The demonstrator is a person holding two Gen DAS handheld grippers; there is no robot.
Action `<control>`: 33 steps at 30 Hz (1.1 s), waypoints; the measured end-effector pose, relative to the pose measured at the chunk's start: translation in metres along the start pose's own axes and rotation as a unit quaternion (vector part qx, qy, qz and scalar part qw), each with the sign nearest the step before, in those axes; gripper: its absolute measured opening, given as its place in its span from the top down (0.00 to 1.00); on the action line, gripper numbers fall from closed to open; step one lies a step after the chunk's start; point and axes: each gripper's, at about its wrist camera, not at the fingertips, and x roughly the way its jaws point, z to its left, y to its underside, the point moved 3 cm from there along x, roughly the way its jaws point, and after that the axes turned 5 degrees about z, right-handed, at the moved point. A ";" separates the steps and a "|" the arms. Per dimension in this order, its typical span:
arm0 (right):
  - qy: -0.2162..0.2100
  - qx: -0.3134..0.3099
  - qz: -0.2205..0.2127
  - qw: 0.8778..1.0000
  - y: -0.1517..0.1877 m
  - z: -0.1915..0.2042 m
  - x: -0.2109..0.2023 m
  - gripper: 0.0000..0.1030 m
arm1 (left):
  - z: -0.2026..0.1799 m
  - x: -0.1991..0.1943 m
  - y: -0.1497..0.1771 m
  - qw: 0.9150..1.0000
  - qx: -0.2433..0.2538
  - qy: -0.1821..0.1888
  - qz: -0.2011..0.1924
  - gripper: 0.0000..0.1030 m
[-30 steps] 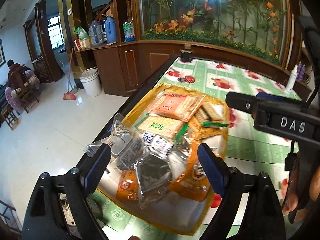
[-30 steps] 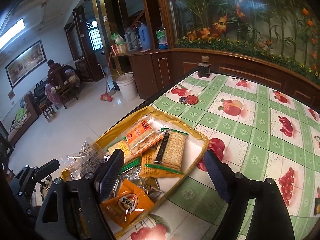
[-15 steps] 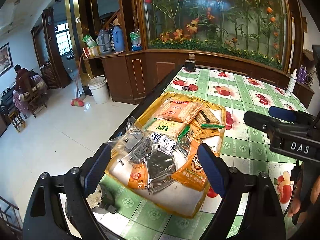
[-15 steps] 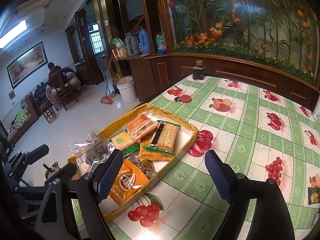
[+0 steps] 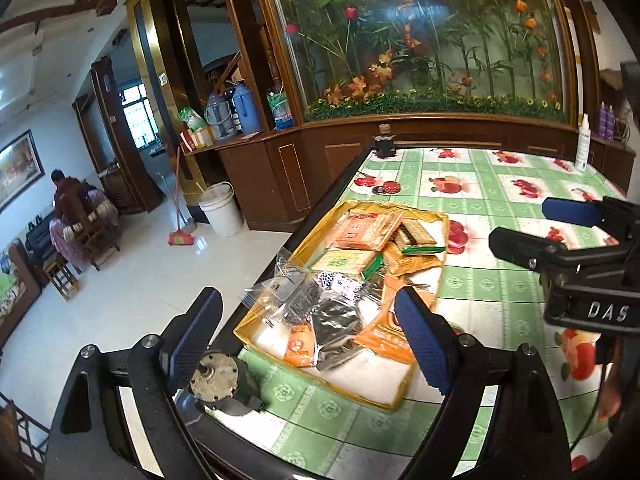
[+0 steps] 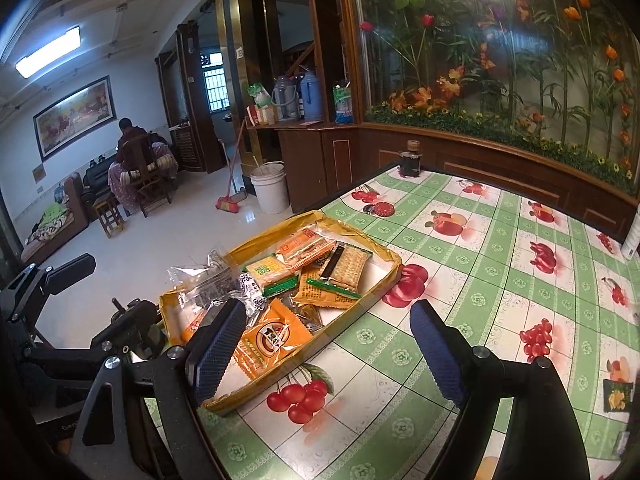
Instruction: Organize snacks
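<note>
A yellow tray (image 5: 402, 394) of snack packets lies along the table's left edge. It holds an orange cracker pack (image 5: 368, 228), a green-labelled pack (image 5: 344, 260), a silver packet (image 5: 336, 324), an orange packet (image 6: 272, 340) and a clear bag (image 5: 280, 288) that hangs over the rim. My left gripper (image 5: 306, 294) is open, above and short of the tray's near end, with nothing between its fingers. Over the tray's right rim (image 6: 340, 320) and the cloth, my right gripper (image 6: 326, 308) is also open and holds nothing. Each gripper shows at the side of the other's view.
The table has a green checked cloth (image 6: 480, 280) with fruit prints. At its far end stand a dark jar (image 6: 409, 160), a red lid (image 6: 384, 209) and a white spray bottle (image 5: 583, 144). A small packet (image 6: 618, 394) lies at far right. A round metal fitting (image 5: 214, 378) sits at the near corner.
Both grippers have drawn back from the tray and risen a little, so the tray looks smaller and farther. Their jaws stay wide. Nothing in the tray has moved.
</note>
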 end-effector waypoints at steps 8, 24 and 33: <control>-0.019 -0.042 -0.003 0.999 0.003 0.008 -0.012 0.15 | 0.009 -0.017 0.001 1.000 -0.019 0.016 -0.003 0.14; -0.055 -0.070 0.000 0.996 0.002 0.020 -0.004 0.15 | 0.021 -0.026 0.002 0.999 -0.043 0.019 -0.002 0.00; -0.058 -0.082 -0.001 0.995 0.002 0.024 -0.003 0.15 | 0.027 -0.036 -0.002 0.999 -0.043 0.008 -0.029 0.00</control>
